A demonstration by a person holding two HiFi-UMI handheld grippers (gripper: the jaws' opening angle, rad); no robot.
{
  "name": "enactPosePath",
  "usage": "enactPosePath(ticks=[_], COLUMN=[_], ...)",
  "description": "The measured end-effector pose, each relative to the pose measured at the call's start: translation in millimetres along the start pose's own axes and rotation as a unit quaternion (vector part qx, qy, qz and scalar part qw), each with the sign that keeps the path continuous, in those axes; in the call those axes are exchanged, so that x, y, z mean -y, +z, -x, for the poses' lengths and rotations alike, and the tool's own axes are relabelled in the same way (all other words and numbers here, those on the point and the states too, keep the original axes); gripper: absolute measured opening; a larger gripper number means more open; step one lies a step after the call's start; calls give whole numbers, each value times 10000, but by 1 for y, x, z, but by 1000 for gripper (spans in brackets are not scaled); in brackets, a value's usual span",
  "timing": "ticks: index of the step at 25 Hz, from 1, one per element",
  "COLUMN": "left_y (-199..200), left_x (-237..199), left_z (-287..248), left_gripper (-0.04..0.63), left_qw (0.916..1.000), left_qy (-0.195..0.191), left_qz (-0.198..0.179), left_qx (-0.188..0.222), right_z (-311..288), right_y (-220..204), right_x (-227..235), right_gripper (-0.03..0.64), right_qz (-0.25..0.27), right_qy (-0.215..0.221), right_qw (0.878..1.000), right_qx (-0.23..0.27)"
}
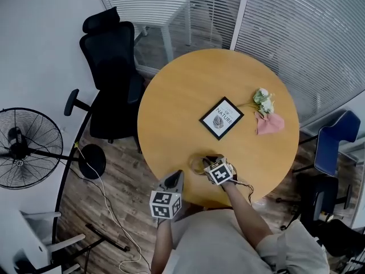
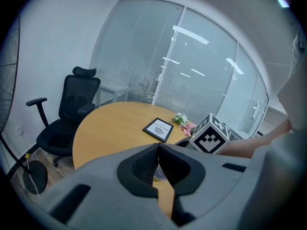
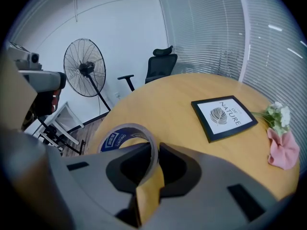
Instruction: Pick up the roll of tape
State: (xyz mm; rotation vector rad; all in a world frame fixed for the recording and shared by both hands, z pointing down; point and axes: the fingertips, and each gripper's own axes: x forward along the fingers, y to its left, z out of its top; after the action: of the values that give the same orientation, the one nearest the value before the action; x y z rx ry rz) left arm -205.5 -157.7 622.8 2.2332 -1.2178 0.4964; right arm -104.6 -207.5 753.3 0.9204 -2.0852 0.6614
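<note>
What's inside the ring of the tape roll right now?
One jaw of the right gripper sits inside the tape roll, pinching its wall against the outer jaw. Blue printed core lining shows. What lies under the roll is covered.

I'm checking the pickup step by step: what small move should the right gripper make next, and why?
Probably lift straight up with the jaws shut: the right gripper pinches the wall of the tape roll, close over the table.
</note>
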Motion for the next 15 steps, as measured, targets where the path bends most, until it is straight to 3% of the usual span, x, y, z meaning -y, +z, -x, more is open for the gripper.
enactPosePath(ticks=[15], left_y=[-21], left_x=[49], left_z=[6], left_gripper=[9], left_qw=[9971], left_qy=[451], left_qz=[590], left_qx=[142], right_z=[82], right_y=[-16], right_x=[12], right_gripper=[49], right_qz=[-119], right_qy=[401], right_qw=[9980], right_qx=[484])
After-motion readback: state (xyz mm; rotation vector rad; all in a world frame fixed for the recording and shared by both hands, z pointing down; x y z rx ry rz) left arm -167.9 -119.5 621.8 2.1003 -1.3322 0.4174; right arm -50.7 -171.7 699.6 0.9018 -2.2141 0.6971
